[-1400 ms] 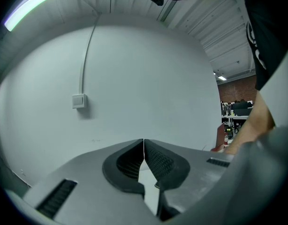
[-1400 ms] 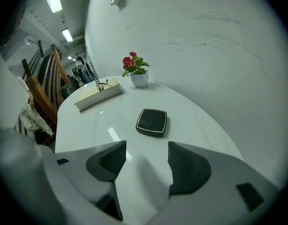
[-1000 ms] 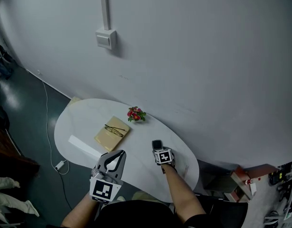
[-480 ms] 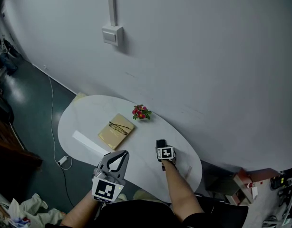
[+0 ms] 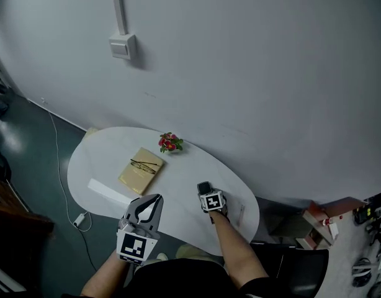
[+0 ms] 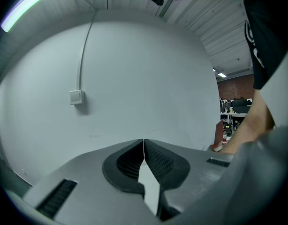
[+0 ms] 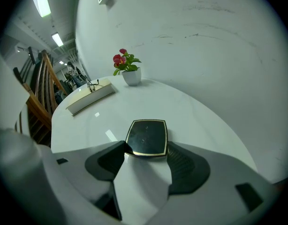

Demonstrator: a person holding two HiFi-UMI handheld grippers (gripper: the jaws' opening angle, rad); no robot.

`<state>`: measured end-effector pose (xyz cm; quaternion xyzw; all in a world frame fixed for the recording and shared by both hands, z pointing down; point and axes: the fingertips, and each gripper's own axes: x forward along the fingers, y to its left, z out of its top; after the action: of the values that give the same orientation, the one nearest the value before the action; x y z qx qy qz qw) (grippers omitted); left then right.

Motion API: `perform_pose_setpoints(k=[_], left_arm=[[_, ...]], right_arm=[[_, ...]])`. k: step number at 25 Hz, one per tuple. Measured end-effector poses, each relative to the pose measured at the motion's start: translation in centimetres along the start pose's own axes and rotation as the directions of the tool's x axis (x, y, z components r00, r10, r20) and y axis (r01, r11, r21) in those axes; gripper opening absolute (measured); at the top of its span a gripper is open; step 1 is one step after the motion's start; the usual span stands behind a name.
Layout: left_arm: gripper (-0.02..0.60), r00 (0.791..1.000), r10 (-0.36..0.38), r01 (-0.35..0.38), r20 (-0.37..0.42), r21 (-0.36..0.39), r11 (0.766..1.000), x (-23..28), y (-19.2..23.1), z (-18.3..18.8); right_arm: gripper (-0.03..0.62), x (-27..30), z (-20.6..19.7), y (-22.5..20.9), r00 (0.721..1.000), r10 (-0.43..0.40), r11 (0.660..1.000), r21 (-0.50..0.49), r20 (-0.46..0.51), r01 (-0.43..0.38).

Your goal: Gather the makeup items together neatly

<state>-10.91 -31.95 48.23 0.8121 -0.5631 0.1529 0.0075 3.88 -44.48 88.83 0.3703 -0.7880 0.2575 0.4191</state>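
A black square compact with a gold rim [image 7: 146, 138] is held flat between my right gripper's [image 7: 147, 150] jaws, low over the white oval table [image 7: 195, 111]. In the head view the compact [image 5: 205, 187] sticks out ahead of the right gripper [image 5: 206, 192] over the table's [image 5: 97, 160] right part. My left gripper [image 5: 156, 198] hangs over the table's front edge, its jaws meeting at the tips with nothing between them. The left gripper view has the left gripper [image 6: 143, 145] pointing up at the bare wall, with no table in sight.
A tan book with glasses on top [image 5: 141, 171] lies mid-table, also in the right gripper view [image 7: 90, 93]. A small potted red flower [image 5: 170, 143] stands by the wall. A white strip [image 5: 107, 191] lies near the front left edge. A wall switch [image 5: 122, 46] sits above.
The head view has swung a little, so table and wall sit differently in frame. Both grippers keep about the same places, and the compact stays in the right one.
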Motion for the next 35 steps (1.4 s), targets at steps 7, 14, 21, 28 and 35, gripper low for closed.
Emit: perform_pose_setpoints(k=[7,14,21,28,35], left_arm=[[0.025,0.997,-0.071,0.071,0.04,0.01,0.997,0.0,-1.9,0.7],[0.025,0.995,-0.096,0.096,0.035,0.023,0.995,-1.4,-2.1,0.4],[0.025,0.994,-0.102,0.101,0.035,0.024,0.995,-3.1,-1.5,0.0],[0.025,0.992,-0.102,0.101,0.067,0.021,0.995,-5.1,-1.1,0.3],[0.025,0.988,-0.125,0.122,0.094,0.042,0.992,-7.5,-1.7,1.1]], right_arm=[[0.293,-1.9,-3.0,0.9,1.0,-0.006,1.0,-0.002,0.007,0.006],[0.293,-2.7,-5.8,1.6,1.0,-0.031,0.999,0.032,0.0,0.031],[0.293,-3.2,-7.3,2.6,0.997,-0.074,0.994,0.081,-0.005,0.074],[0.293,-3.6,-9.1,4.2,0.996,-0.083,0.989,0.125,-0.018,0.084],[0.295,-7.8,-7.7,3.7,0.984,-0.155,0.976,0.166,0.082,0.14]])
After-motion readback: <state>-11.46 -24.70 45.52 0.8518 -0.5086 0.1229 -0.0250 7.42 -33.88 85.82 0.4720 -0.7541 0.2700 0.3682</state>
